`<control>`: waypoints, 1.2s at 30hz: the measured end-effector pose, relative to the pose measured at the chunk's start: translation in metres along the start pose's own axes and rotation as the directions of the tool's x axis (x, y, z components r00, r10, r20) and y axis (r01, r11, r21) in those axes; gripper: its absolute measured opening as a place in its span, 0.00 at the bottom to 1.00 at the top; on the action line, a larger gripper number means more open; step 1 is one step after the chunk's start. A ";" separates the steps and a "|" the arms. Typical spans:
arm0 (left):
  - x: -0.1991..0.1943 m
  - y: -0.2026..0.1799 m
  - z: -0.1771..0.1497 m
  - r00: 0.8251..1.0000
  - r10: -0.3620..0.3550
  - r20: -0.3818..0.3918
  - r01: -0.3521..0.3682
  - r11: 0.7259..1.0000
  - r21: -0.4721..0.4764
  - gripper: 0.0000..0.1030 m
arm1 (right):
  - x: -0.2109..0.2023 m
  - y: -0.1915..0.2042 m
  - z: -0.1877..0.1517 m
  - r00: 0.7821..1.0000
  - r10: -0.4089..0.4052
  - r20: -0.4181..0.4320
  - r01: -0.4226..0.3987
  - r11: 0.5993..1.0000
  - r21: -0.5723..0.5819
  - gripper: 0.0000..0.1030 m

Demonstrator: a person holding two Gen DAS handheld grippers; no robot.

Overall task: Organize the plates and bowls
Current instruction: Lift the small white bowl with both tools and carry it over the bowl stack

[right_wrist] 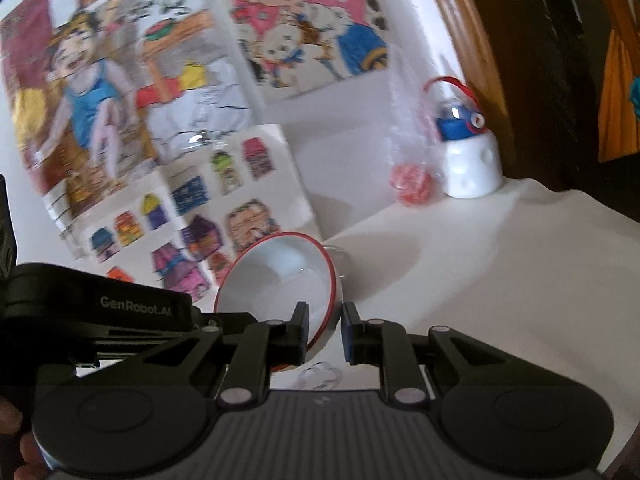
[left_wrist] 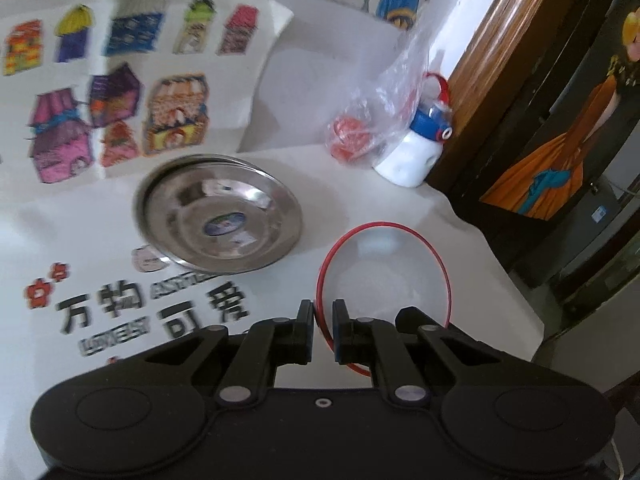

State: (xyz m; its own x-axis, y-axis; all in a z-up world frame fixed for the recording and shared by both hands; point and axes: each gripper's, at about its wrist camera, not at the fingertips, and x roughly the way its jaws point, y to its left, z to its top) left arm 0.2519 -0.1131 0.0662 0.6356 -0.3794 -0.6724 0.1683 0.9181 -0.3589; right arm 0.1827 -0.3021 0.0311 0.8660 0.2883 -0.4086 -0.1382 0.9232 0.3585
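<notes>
Between the black jaws sits a white bowl [right_wrist: 280, 280] with a red rim, beyond them a shiny silver plate [left_wrist: 218, 212] bearing a blue sticker, and farther off a white bottle [right_wrist: 470, 160] capped blue and red, beside multicoloured cartoon-house sheets [left_wrist: 120, 92].

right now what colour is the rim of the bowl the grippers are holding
Red, a thin line around the white bowl; it shows best in the right wrist view.

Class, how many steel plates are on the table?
1 for certain: the steel plate lies on the table, left of the red-rimmed bowl. A second rim seems to show along its far edge, so another may be stacked underneath.
</notes>
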 end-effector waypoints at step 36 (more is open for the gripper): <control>-0.110 0.115 -0.098 0.999 0.018 -0.043 -0.019 1.000 -0.020 0.09 | -0.040 0.094 -0.089 0.984 0.097 -0.150 -0.098 0.995 0.002 0.19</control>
State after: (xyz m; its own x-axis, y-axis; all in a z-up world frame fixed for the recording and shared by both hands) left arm 0.1275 0.0232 0.0360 0.6056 -0.3673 -0.7059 0.1408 0.9226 -0.3592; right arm 0.0922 -0.2043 0.0066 0.7667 0.4111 -0.4930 -0.2210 0.8901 0.3986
